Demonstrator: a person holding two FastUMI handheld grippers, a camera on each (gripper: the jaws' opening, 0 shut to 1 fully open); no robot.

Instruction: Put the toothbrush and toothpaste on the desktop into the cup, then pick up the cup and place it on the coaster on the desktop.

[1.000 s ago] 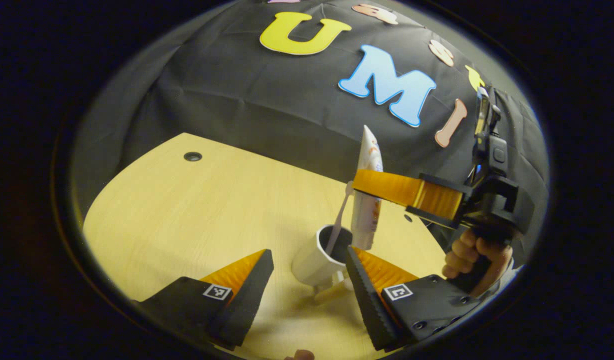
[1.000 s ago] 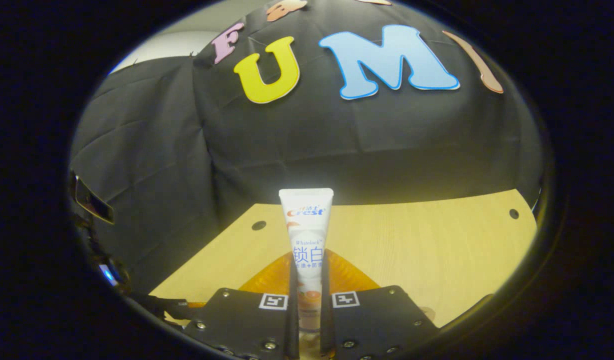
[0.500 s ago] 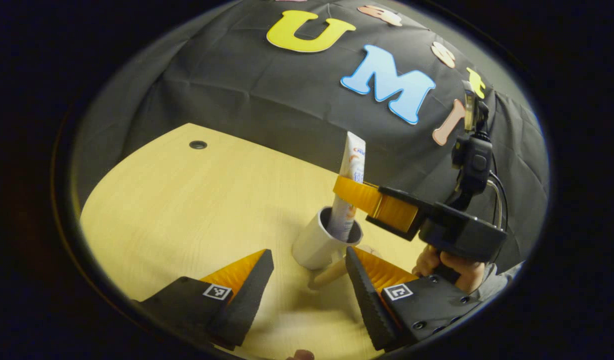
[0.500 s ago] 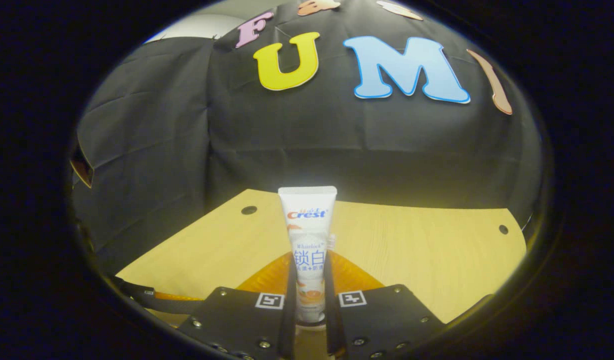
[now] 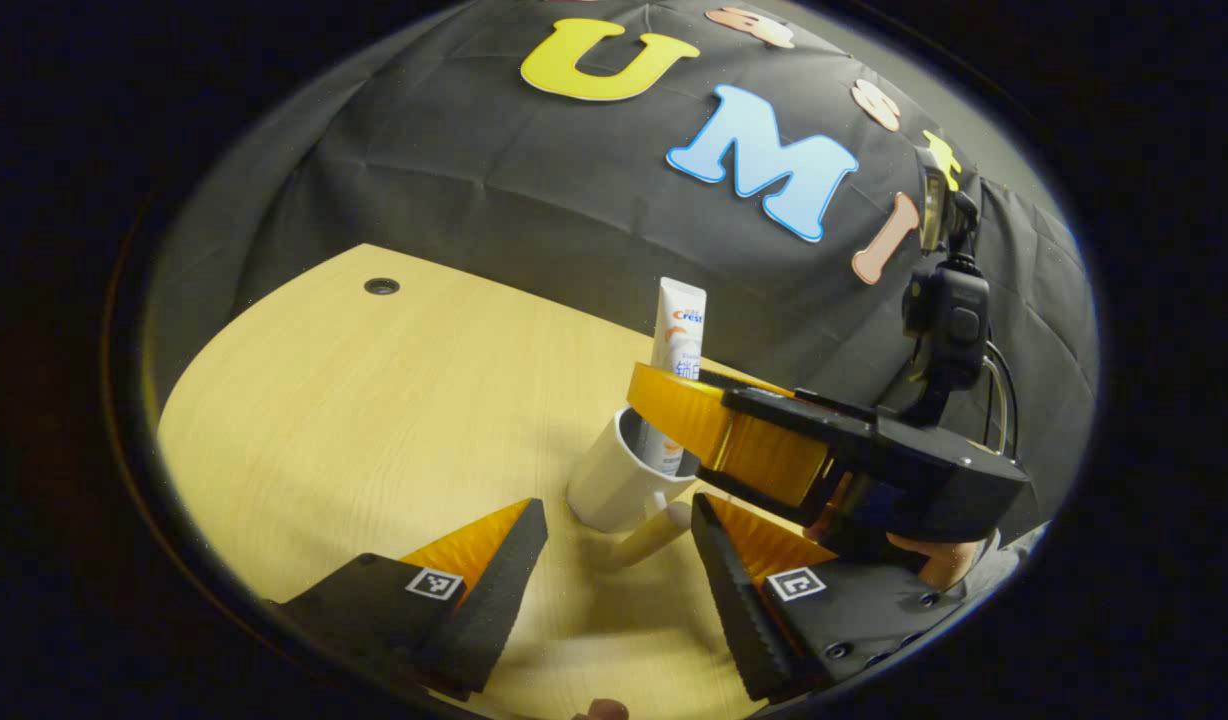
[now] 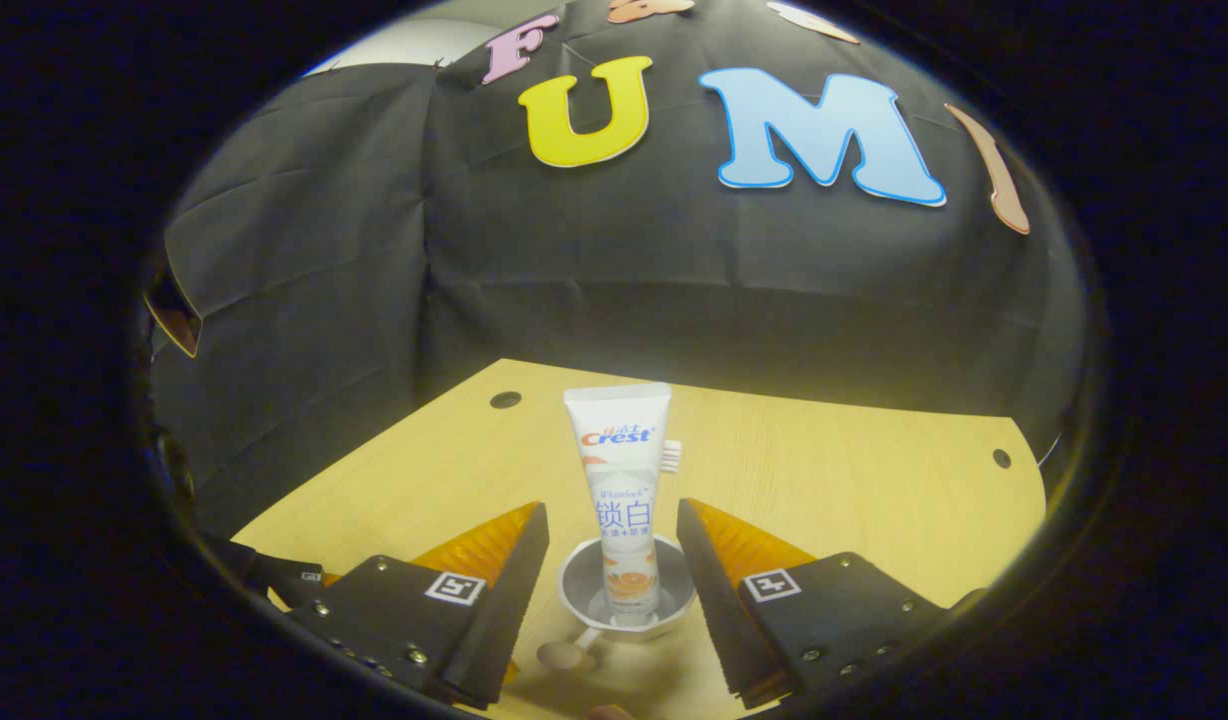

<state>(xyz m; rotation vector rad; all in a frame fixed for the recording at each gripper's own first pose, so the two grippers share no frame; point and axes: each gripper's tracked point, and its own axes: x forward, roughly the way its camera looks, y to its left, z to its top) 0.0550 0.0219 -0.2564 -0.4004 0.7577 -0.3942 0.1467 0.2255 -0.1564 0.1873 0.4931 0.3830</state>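
Note:
A white cup (image 5: 606, 487) with a wooden handle (image 5: 646, 538) stands on the desk just ahead of my left gripper (image 5: 614, 510), which is open and holds nothing. The toothpaste tube (image 5: 677, 325) stands upright inside the cup. My right gripper (image 5: 662, 392) hovers over the cup's rim, held by a hand (image 5: 929, 560). In the right gripper view, that gripper (image 6: 611, 512) is open, its fingers on either side of the toothpaste (image 6: 624, 480) without touching it. The cup (image 6: 574, 585) sits below, and the toothbrush head (image 6: 672, 455) peeks out behind the tube.
The light wooden desk (image 5: 374, 420) stretches left and back to the black cloth wall. Small round holes (image 5: 382, 286) (image 6: 505, 400) (image 6: 994, 458) mark its far corners. Part of the left gripper (image 6: 274, 578) shows at the lower left of the right gripper view.
The right gripper lowered the toothpaste into the cup, then opened and let it go. The left gripper stayed open in about the same place.

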